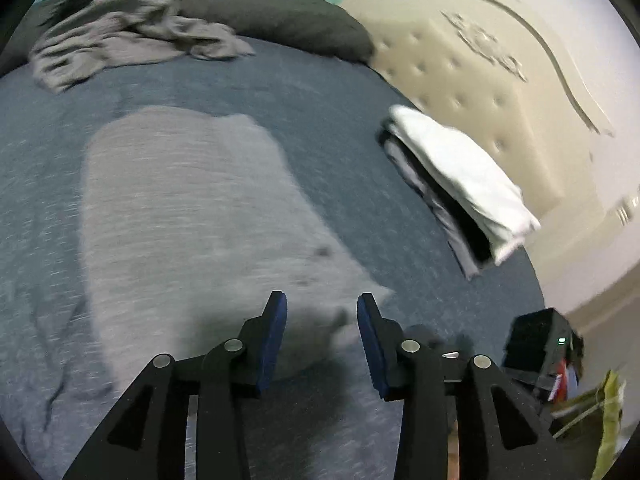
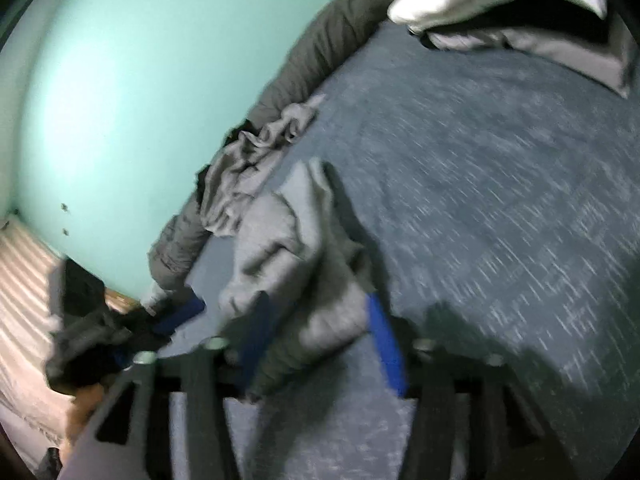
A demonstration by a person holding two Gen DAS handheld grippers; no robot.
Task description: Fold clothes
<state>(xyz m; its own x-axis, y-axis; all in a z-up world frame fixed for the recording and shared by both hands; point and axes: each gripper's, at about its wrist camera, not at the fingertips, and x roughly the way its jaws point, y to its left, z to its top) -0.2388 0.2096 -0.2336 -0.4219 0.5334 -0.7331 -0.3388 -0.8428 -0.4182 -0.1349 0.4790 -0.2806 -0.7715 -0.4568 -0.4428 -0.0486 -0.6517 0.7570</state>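
Left gripper [image 1: 322, 312] hanging wide open over grey garment [image 1: 188, 216] lying on blue bedspread [image 1: 328, 128]. Right gripper [image 2: 316, 320] jaws apart, grey cloth [image 2: 296, 240] bunched between them; grip unclear. No readable text.

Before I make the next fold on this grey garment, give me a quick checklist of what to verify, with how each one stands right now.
1. Left gripper free to grasp: ok, jaws open, nothing between them.
2. Grey garment flat on the bed: ok for most of it in the left view; the near corner is rumpled.
3. Right gripper holding the garment: cannot tell; grey cloth bunches between the fingers, but blur hides any pinch.
4. Folded stack clear of the garment: ok, bare bed between them.
5. Unfolded pile clear of the garment: ok, it lies apart by the pillow.
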